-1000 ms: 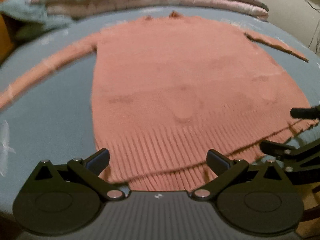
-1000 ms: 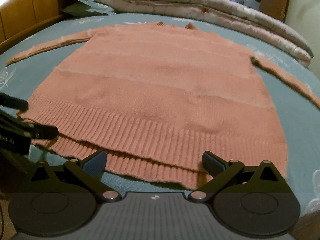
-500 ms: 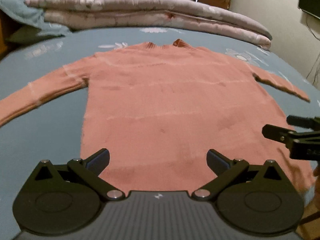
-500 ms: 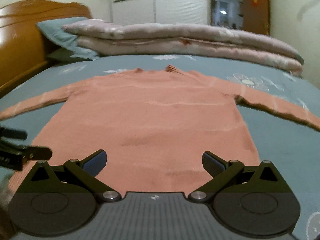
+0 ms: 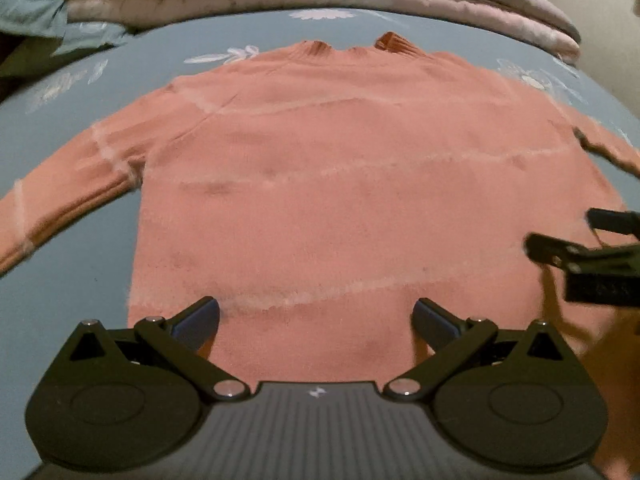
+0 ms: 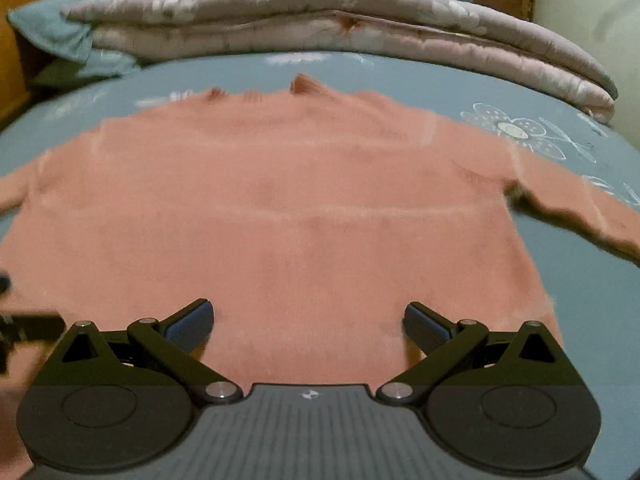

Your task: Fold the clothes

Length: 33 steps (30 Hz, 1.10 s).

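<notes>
Blue floral bed (image 5: 80, 288), left view: pink sweater (image 5: 340, 200) spread flat, sleeves out, no fold showing; left tongs (image 5: 316, 320) gape wide, empty, above its lower part. Right view: right tongs (image 6: 308, 322) likewise wide and empty over sweater (image 6: 280, 220); folding all remains.

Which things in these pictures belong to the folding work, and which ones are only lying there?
For the job:
- pink sweater, spread flat on the bed
- left gripper, open
- right gripper, open

Just lying about:
- folded quilt beyond the sweater's collar
- blue pillow beside the quilt
- bed sheet, only the surface under the sweater
</notes>
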Each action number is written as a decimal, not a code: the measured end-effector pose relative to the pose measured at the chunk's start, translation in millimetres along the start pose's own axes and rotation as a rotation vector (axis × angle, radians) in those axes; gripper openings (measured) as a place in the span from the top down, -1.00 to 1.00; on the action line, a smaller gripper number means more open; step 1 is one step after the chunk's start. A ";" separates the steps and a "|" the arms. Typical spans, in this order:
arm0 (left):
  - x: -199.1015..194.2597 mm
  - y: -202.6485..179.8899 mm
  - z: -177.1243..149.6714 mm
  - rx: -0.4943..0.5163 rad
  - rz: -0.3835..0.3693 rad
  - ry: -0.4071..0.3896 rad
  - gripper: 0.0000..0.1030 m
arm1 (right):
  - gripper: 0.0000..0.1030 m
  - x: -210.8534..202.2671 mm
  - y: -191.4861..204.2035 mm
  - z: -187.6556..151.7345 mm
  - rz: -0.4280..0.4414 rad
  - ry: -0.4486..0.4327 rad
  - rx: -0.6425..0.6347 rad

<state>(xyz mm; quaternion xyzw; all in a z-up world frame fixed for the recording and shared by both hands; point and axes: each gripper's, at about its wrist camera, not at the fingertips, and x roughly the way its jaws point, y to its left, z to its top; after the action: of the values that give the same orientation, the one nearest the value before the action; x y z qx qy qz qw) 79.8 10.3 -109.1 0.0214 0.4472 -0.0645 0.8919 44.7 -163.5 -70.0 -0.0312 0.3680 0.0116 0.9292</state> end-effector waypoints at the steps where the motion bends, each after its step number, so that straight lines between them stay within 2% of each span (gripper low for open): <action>1: -2.0 -0.8 -3.7 0.009 0.003 -0.005 -0.99 | -1.00 3.2 -0.2 -2.4 -0.004 0.011 -0.005; 3: -5.3 -0.2 -10.0 0.015 0.000 -0.016 -0.99 | -1.00 3.7 -1.1 -9.5 -0.009 0.029 -0.014; 10: -21.2 1.5 -36.9 0.010 0.016 -0.041 -0.99 | -1.00 -45.6 -9.7 -54.8 -0.001 0.069 -0.024; 14: -31.6 -1.5 -50.2 0.020 0.026 -0.049 -0.99 | -1.00 -59.3 -10.2 -65.1 -0.001 0.080 -0.029; 17: -35.1 -1.0 -40.3 0.017 -0.002 -0.003 -0.99 | -1.00 -62.3 -9.8 -59.8 0.008 0.095 -0.047; 21: -36.7 -5.8 -10.5 -0.018 -0.103 -0.054 -0.99 | -1.00 -67.0 -12.0 -33.2 0.053 -0.058 -0.017; 23: -28.3 -15.1 7.2 0.000 -0.140 -0.061 -0.99 | -1.00 -55.2 -11.0 -19.3 0.101 -0.083 0.003; 27: 1.5 -24.4 17.8 0.018 -0.099 0.005 -0.99 | -1.00 -25.8 -14.2 -14.2 0.100 -0.019 0.022; 29: 4.9 -21.3 10.2 0.055 -0.086 -0.001 -0.99 | -1.00 -13.4 -18.1 -16.8 0.085 0.024 0.025; 30: 3.2 -20.3 5.6 0.083 -0.091 -0.018 -0.99 | -1.00 -13.2 -22.1 -21.5 0.079 0.028 0.020; 33: -3.6 -14.6 0.5 0.138 -0.091 0.013 -0.99 | -1.00 -27.6 -35.5 -37.4 0.062 0.042 -0.010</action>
<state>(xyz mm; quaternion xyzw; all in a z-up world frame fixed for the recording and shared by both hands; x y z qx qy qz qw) 76.2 -3.9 -105.7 0.0630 0.4478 -0.1356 0.8816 0.7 -201.3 -76.5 -0.0245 0.3882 0.0415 0.9203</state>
